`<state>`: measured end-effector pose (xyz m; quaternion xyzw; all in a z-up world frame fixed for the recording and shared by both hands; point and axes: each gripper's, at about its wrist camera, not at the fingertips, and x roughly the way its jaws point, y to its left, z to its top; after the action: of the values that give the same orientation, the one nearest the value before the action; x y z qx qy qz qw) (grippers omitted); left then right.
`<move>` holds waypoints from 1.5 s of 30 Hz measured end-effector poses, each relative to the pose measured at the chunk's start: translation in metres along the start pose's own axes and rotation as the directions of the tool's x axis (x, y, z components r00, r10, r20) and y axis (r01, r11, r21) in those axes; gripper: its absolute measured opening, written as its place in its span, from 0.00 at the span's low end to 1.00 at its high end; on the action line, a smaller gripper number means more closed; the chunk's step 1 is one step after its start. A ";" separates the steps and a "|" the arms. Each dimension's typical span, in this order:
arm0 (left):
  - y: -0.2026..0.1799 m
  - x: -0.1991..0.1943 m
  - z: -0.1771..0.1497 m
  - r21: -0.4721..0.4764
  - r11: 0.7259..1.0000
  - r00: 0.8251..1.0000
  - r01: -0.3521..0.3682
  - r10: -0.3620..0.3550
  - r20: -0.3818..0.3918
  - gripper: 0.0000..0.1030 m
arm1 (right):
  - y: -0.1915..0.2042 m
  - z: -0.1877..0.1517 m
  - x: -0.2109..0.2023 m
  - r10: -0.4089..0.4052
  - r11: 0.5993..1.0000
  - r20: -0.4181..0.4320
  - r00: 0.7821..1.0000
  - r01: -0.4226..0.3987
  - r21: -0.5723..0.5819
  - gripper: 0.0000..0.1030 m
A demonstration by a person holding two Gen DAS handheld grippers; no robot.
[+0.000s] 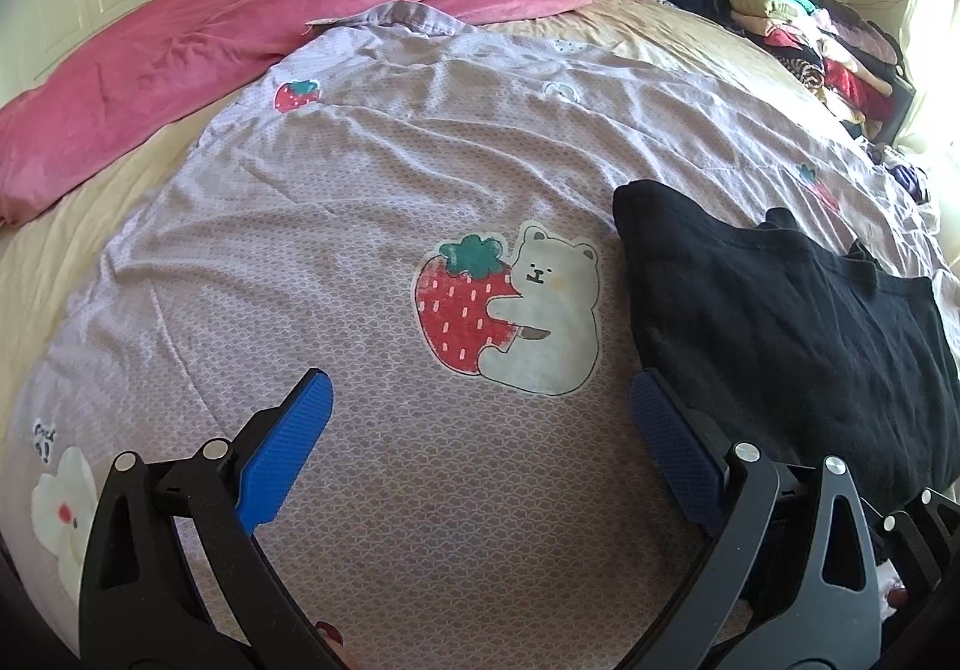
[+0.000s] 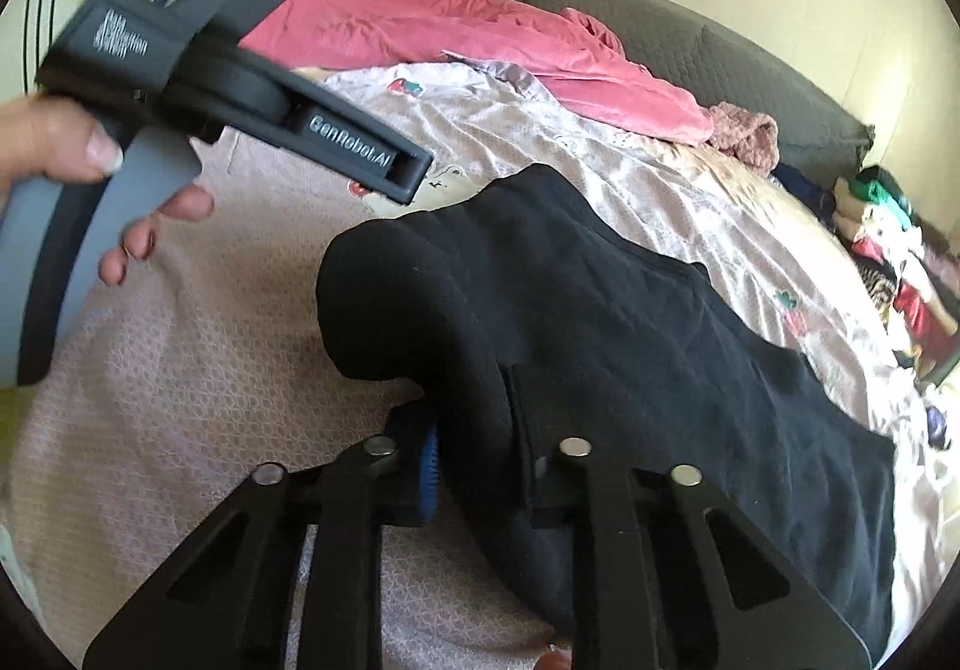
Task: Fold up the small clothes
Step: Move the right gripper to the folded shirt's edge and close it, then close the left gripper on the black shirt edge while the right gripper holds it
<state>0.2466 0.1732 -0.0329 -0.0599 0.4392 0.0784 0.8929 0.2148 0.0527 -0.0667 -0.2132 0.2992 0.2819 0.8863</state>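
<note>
Far left, the pink blanket [image 1: 240, 28] lies bunched, out of your way. Your left hand-held gripper [image 1: 480, 430] hovers with its jaws wide apart over the strawberry bedsheet [image 1: 420, 160], nothing between them, likely waiting for its own corner. To the right, the black garment [image 2: 630, 310] lies spread on the bed, and your right hand-held gripper [image 2: 474, 460] is clamped on its near edge, ready to lift a fold.

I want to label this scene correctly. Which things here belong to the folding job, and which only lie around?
Belonging to the job:
- black garment
- right gripper, shut on its near edge
- left gripper, open over the quilt

Only lying about:
- strawberry-bear quilt
- pink blanket
- clothes pile
- grey headboard
</note>
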 end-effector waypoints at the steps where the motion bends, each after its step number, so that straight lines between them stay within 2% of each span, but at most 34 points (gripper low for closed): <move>1: -0.001 0.001 0.000 -0.002 1.000 1.000 0.004 -0.004 -0.002 0.91 | -0.002 0.000 -0.001 0.011 1.000 0.004 1.000 -0.011 0.018 0.13; 4: -0.001 0.002 0.001 -0.030 0.998 0.999 0.051 -0.051 -0.006 0.91 | -0.009 -0.002 -0.005 0.039 0.997 0.018 0.999 -0.040 0.067 0.11; 7: 0.001 0.005 0.004 -0.101 0.982 0.986 0.161 -0.164 -0.021 0.91 | -0.012 -0.004 -0.008 0.058 0.992 0.030 0.998 -0.061 0.107 0.09; 8: 0.004 0.008 0.005 -0.148 0.962 0.971 0.230 -0.237 -0.032 0.91 | -0.013 -0.004 -0.009 0.062 0.991 0.032 0.998 -0.065 0.114 0.09; 10: 0.005 0.013 0.006 -0.212 0.930 0.949 0.300 -0.314 -0.037 0.91 | -0.012 -0.006 -0.011 0.064 0.990 0.039 0.997 -0.068 0.124 0.08; 12: 0.002 0.020 0.008 -0.250 0.902 0.926 0.353 -0.375 -0.044 0.91 | -0.012 -0.007 -0.013 0.063 0.989 0.047 0.997 -0.069 0.131 0.08; 14: -0.005 0.025 0.010 -0.265 0.885 0.911 0.383 -0.410 -0.053 0.90 | -0.012 -0.008 -0.014 0.064 0.989 0.051 0.997 -0.070 0.133 0.08; 18: -0.017 0.045 0.010 -0.336 0.817 0.848 0.469 -0.523 -0.089 0.89 | -0.015 -0.010 -0.018 0.072 0.987 0.057 0.996 -0.080 0.143 0.08; 20: -0.021 0.052 0.009 -0.364 0.796 0.829 0.483 -0.550 -0.103 0.89 | -0.016 -0.012 -0.019 0.076 0.985 0.061 0.995 -0.084 0.150 0.08; 22: -0.023 0.054 0.009 -0.376 0.785 0.819 0.493 -0.564 -0.103 0.89 | -0.016 -0.012 -0.019 0.079 0.984 0.062 0.995 -0.087 0.153 0.08; 26: -0.009 0.052 0.013 -0.446 0.713 0.779 0.541 -0.624 -0.054 0.89 | -0.012 -0.014 -0.019 0.084 0.985 0.057 0.995 -0.092 0.144 0.08; 27: -0.005 0.050 0.013 -0.449 0.717 0.788 0.534 -0.615 -0.045 0.89 | -0.012 -0.014 -0.018 0.084 0.986 0.055 0.995 -0.091 0.139 0.08; 28: -0.004 0.048 0.014 -0.435 0.736 0.803 0.519 -0.594 -0.047 0.89 | -0.011 -0.014 -0.017 0.081 0.987 0.053 0.995 -0.088 0.135 0.08; 29: -0.006 0.048 0.014 -0.422 0.750 0.811 0.510 -0.582 -0.055 0.89 | -0.011 -0.014 -0.016 0.079 0.988 0.052 0.996 -0.085 0.131 0.08; 31: -0.015 0.049 0.014 -0.397 0.759 0.803 0.516 -0.590 -0.084 0.87 | -0.010 -0.014 -0.016 0.076 0.989 0.050 0.996 -0.081 0.126 0.08; 33: -0.026 0.053 0.013 -0.374 0.766 0.793 0.523 -0.598 -0.116 0.76 | -0.010 -0.014 -0.017 0.075 0.988 0.053 0.996 -0.081 0.128 0.08; 35: -0.041 0.055 0.013 -0.317 0.802 0.807 0.506 -0.570 -0.153 0.68 | -0.010 -0.014 -0.019 0.070 0.988 0.059 0.996 -0.077 0.131 0.08; 36: -0.044 0.058 0.013 -0.304 0.809 0.811 0.502 -0.563 -0.159 0.64 | -0.010 -0.014 -0.019 0.067 0.989 0.063 0.996 -0.074 0.130 0.08; 37: -0.047 0.060 0.013 -0.300 0.814 0.813 0.497 -0.558 -0.167 0.57 | -0.009 -0.014 -0.021 0.063 0.989 0.068 0.996 -0.071 0.130 0.08; 40: -0.049 0.065 0.011 -0.290 0.822 0.818 0.491 -0.549 -0.172 0.41 | -0.008 -0.015 -0.023 0.064 0.988 0.068 0.996 -0.072 0.134 0.08; 41: -0.048 0.065 0.010 -0.294 0.818 0.815 0.494 -0.554 -0.171 0.30 | -0.008 -0.015 -0.023 0.064 0.988 0.068 0.996 -0.072 0.135 0.08; 42: -0.049 0.065 0.010 -0.300 0.813 0.812 0.499 -0.560 -0.166 0.24 | -0.007 -0.016 -0.025 0.062 0.988 0.070 0.996 -0.072 0.137 0.08; 43: -0.049 0.061 0.010 -0.294 0.818 0.819 0.494 -0.552 -0.159 0.18 | -0.008 -0.015 -0.026 0.062 0.988 0.072 0.995 -0.072 0.138 0.08; 45: -0.054 0.049 0.009 -0.272 0.835 0.840 0.478 -0.525 -0.137 0.13 | -0.009 -0.016 -0.030 0.060 0.987 0.081 0.995 -0.071 0.146 0.07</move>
<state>0.2932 0.1264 -0.0639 -0.2829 0.4862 -0.1166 0.8185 0.1939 0.0260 -0.0570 -0.1255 0.2922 0.2957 0.9008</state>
